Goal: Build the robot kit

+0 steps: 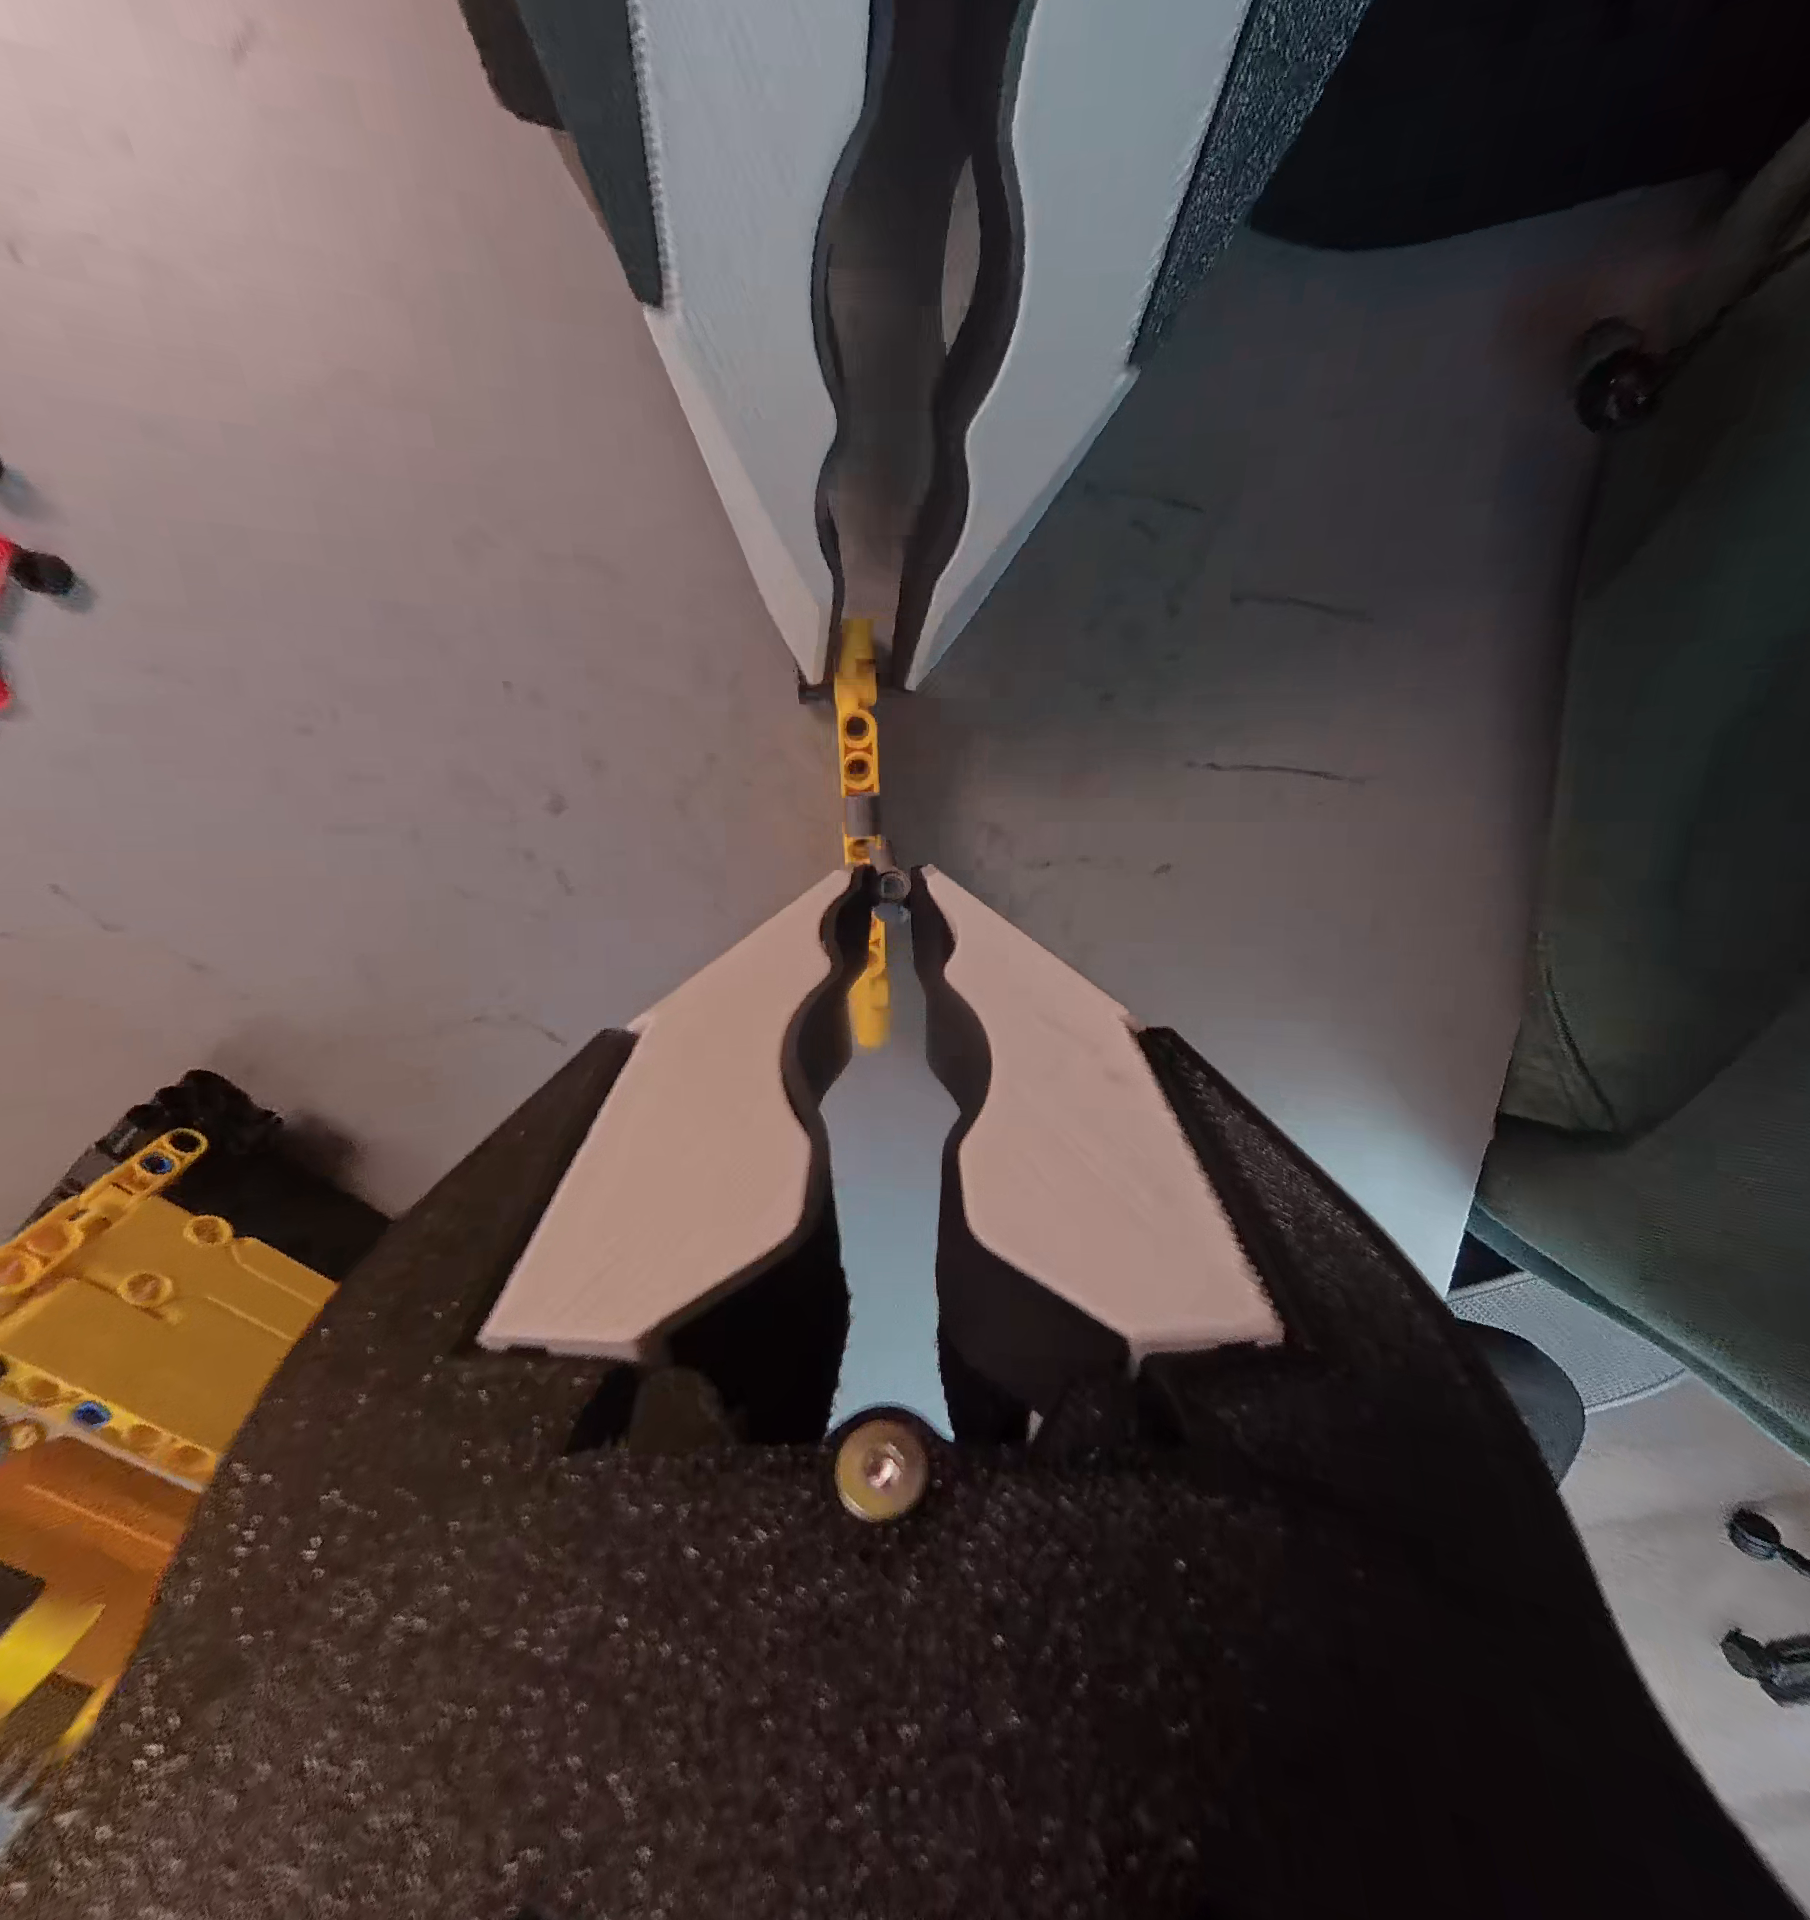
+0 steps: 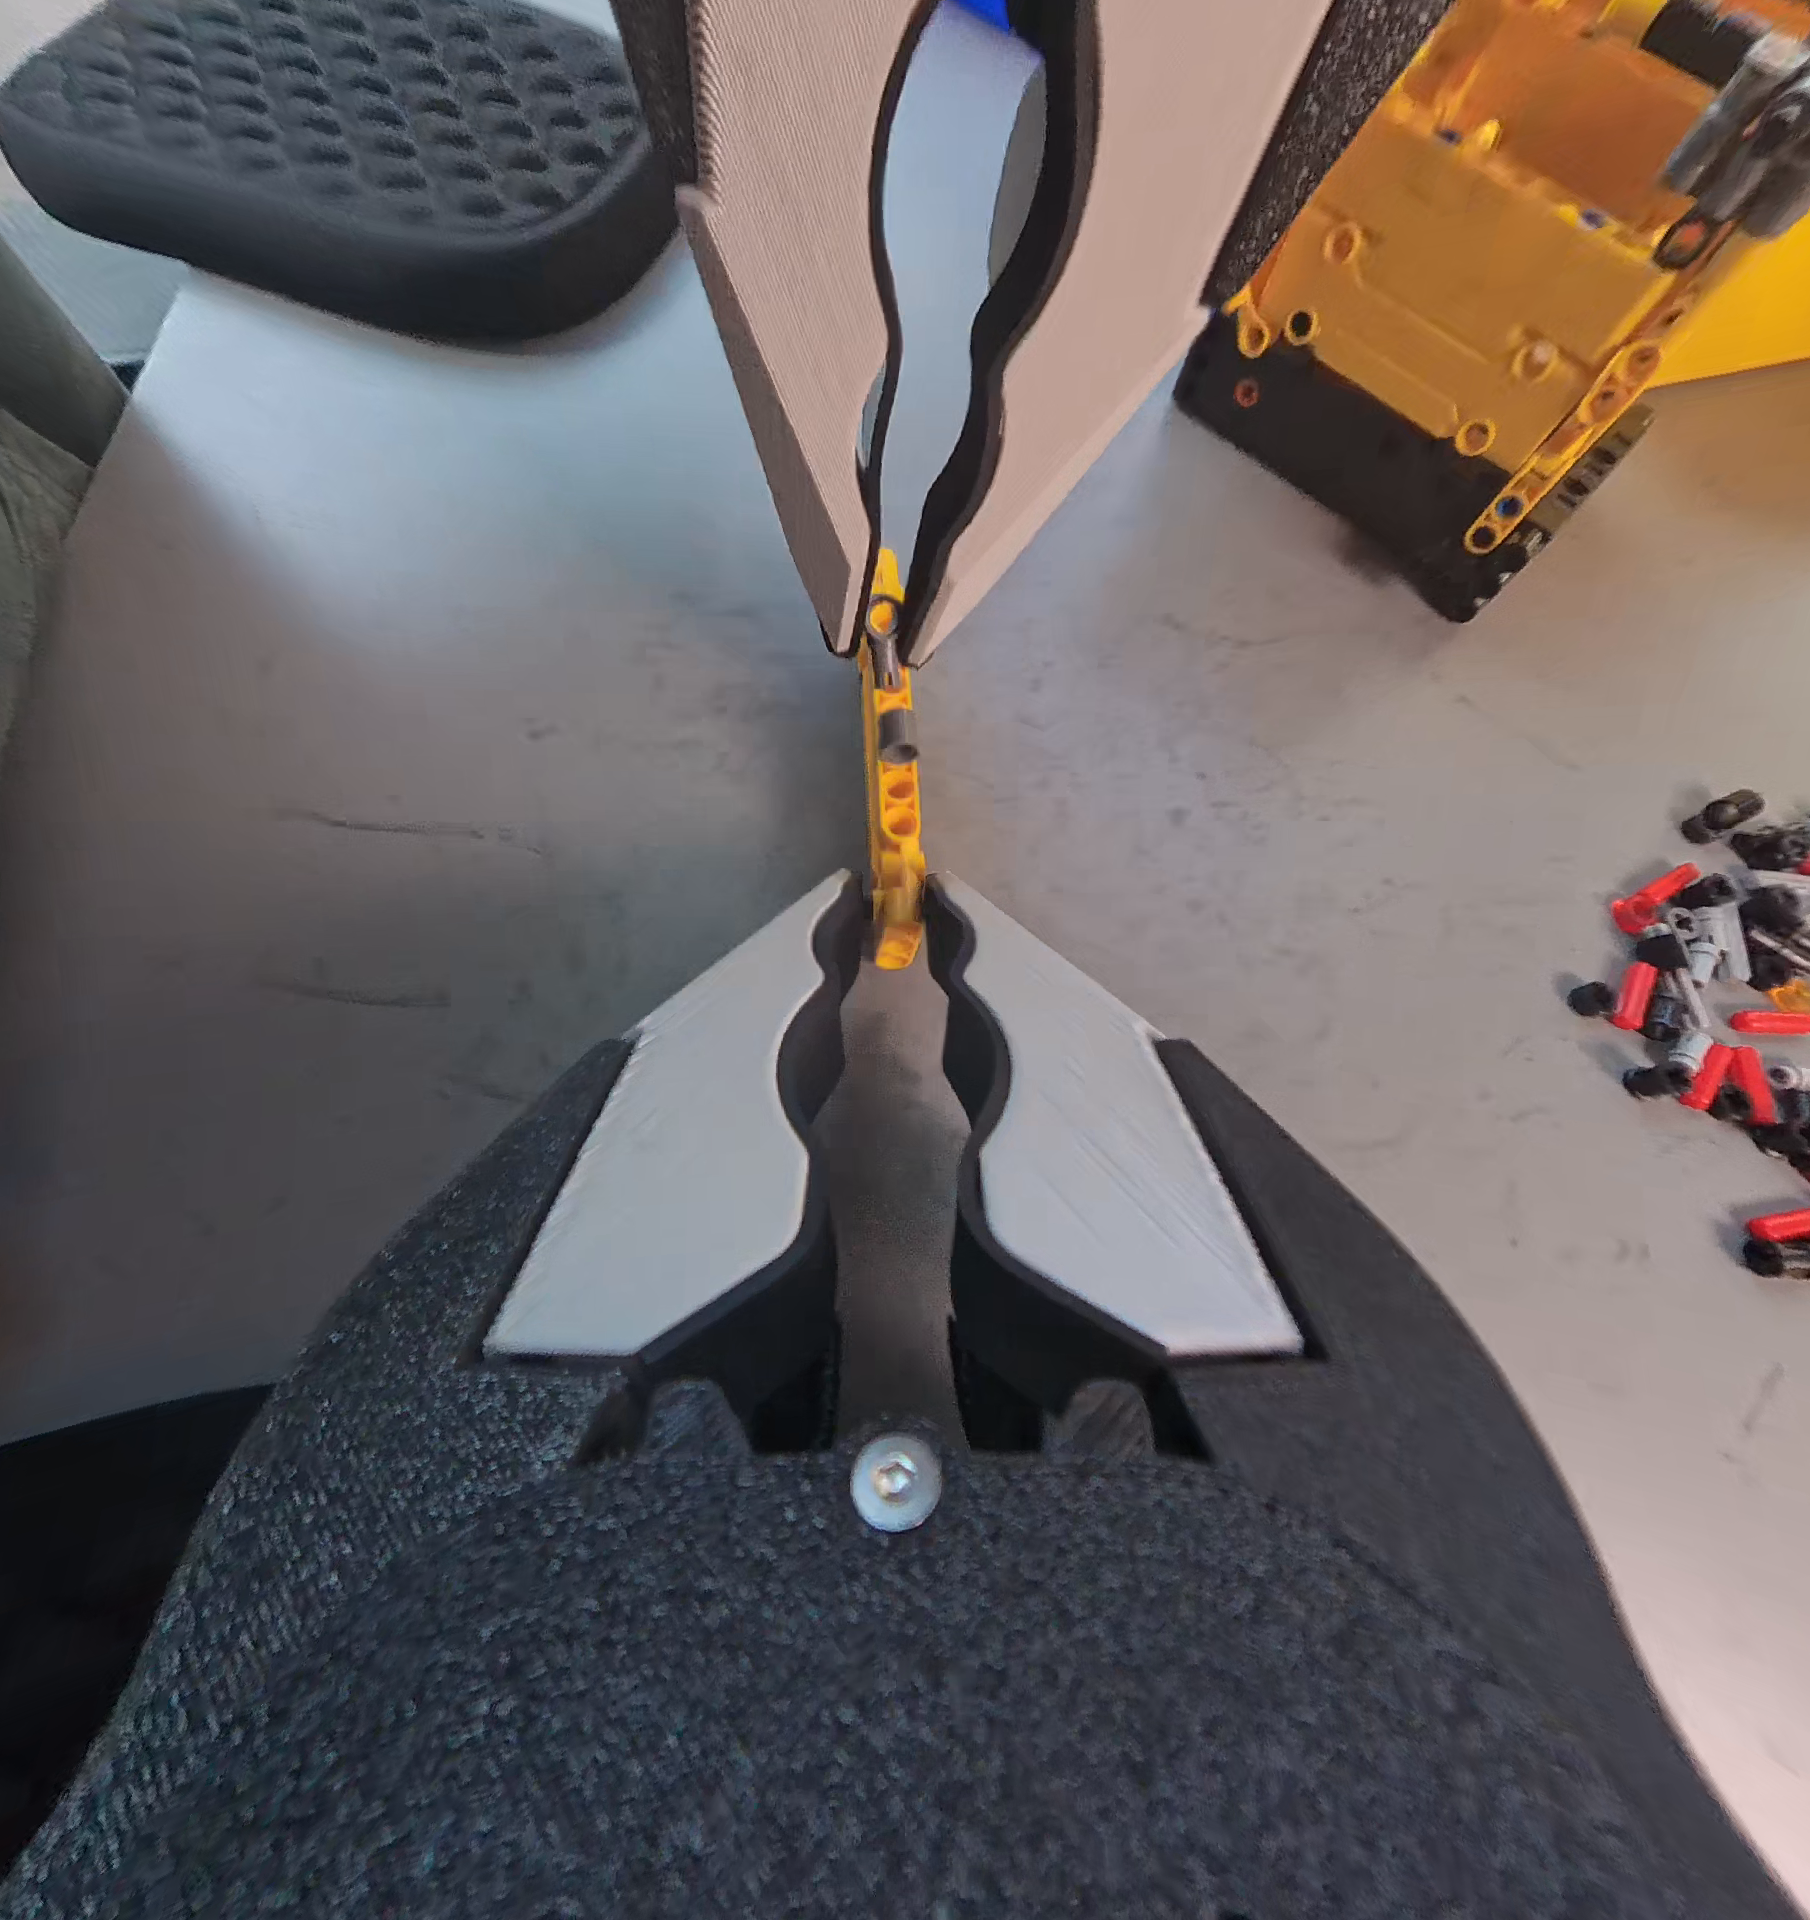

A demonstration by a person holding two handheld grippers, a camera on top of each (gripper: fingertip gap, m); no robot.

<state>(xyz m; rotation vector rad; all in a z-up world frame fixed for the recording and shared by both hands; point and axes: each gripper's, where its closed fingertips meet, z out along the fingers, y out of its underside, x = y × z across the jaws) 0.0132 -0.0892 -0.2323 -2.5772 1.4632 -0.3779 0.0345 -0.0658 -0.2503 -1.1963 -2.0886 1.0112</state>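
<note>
Yellow beam (image 1: 857, 748) pinched between tools.

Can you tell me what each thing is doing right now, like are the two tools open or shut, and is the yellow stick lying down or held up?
Left tool: shut on the yellow beam's near end.
Right tool: shut on the beam's other end.
Yellow beam: held off the table between both tools.
Dark pin: stuck in the beam.
Yellow and black model: standing on the table, untouched.
Pile of small parts: loose on the table.
</note>
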